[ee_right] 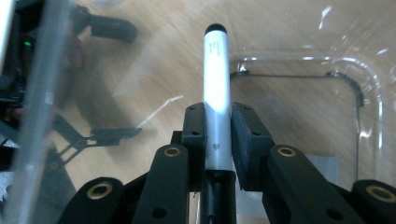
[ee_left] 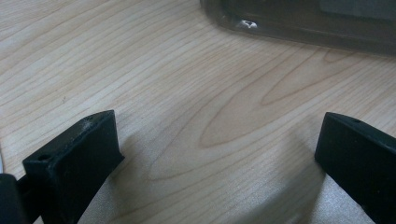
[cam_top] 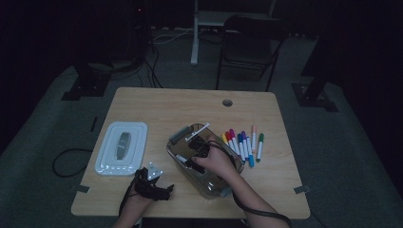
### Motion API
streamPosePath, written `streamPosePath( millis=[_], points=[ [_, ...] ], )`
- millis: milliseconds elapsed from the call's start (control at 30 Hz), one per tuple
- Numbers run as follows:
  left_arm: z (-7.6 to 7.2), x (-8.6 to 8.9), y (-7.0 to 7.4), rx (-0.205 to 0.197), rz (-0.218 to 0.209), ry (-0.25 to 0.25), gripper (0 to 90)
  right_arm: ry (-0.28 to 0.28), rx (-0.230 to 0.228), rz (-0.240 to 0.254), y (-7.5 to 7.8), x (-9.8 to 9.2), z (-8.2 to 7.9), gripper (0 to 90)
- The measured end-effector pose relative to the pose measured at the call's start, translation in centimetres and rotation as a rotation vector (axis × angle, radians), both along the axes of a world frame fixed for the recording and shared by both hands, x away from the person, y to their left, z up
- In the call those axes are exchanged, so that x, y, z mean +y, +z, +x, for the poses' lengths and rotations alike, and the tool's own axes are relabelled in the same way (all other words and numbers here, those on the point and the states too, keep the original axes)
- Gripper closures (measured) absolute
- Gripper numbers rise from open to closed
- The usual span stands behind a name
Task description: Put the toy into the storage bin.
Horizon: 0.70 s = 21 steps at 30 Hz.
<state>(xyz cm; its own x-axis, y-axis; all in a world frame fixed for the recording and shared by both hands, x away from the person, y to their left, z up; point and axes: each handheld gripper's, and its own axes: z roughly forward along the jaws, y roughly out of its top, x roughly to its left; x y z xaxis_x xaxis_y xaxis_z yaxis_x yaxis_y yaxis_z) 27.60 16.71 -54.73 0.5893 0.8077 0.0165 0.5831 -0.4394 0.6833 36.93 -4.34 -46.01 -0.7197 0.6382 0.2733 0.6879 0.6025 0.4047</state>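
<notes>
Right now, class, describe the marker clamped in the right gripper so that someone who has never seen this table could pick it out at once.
Start at the wooden table and find the clear plastic bin at its middle, left of a row of coloured markers. Inside the bin, the right gripper is shut on the marker. Unlike the loose coloured ones, it has a white barrel with a black end and stands between black jaws.

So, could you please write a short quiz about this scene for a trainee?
1. True or false: the right gripper has its jaws shut on a marker.
2. What lies left of the clear box on the table: A) a white lid, B) a plate, C) a book?
3. Is anything between the jaws of the left gripper?

Key: 1 true; 2 A; 3 no, they stand open over bare wood.
</notes>
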Motion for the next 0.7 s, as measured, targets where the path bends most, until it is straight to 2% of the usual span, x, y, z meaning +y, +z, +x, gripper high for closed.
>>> streamPosePath(
  millis=[67, 167, 233, 500, 600, 700],
  points=[
    [0.0, 0.0, 0.0, 0.000, 0.000, 0.000, 0.6, 0.003, 0.032, -0.008, -0.4, 0.2, 0.1, 76.4],
    [0.0, 0.0, 0.0, 0.000, 0.000, 0.000, 0.6, 0.013, 0.054, -0.020, -0.8, 0.4, 0.1, 76.4],
    [0.0, 0.0, 0.0, 0.000, 0.000, 0.000, 0.5, 0.019, 0.043, -0.041, -0.9, 0.4, 0.1, 76.4],
    [0.0, 0.0, 0.0, -0.001, 0.000, 0.001, 0.5, 0.037, 0.049, -0.058, -1.1, 0.4, 0.0, 76.2],
    [0.0, 0.0, 0.0, -0.001, 0.000, 0.000, 0.6, 0.038, 0.087, -0.040, -1.3, 0.6, 0.1, 75.3],
    [0.0, 0.0, 0.0, -0.001, 0.000, 0.001, 0.5, 0.043, 0.091, -0.044, -1.3, 0.6, 0.1, 74.6]
  ],
)
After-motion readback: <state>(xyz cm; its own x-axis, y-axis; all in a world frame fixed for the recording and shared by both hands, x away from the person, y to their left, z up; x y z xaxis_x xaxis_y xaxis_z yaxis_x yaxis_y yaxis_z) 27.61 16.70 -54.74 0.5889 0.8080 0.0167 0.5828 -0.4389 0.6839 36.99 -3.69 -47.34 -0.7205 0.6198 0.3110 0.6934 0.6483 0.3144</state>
